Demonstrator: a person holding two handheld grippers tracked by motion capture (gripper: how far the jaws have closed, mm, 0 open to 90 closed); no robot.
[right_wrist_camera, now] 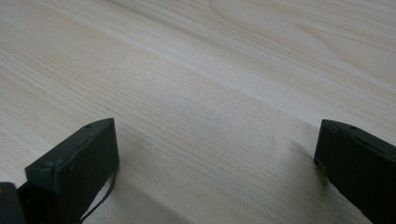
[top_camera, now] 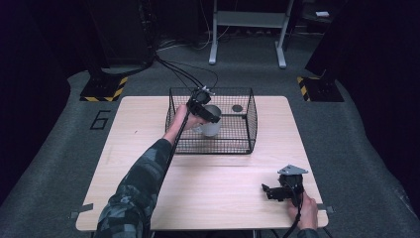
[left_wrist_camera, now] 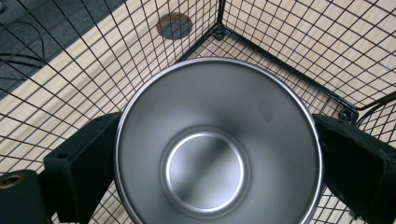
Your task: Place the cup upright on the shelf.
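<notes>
A steel cup (left_wrist_camera: 219,149) sits upright inside a black wire basket (top_camera: 247,124) at the back of the table. My left gripper (top_camera: 210,116) reaches over the basket, its jaws pressed on the cup (top_camera: 212,121) from both sides. In the left gripper view I look straight down into the cup's empty shiny interior. My right gripper (top_camera: 270,191) rests low near the table's front right corner, jaws wide apart with only bare wood (right_wrist_camera: 210,102) between them.
The basket's wire walls (left_wrist_camera: 289,42) stand close around the cup. A dark round hole (top_camera: 237,108) marks the tabletop behind the basket. The wooden table (top_camera: 208,183) ends at carpet on all sides; a metal frame (top_camera: 247,29) stands beyond.
</notes>
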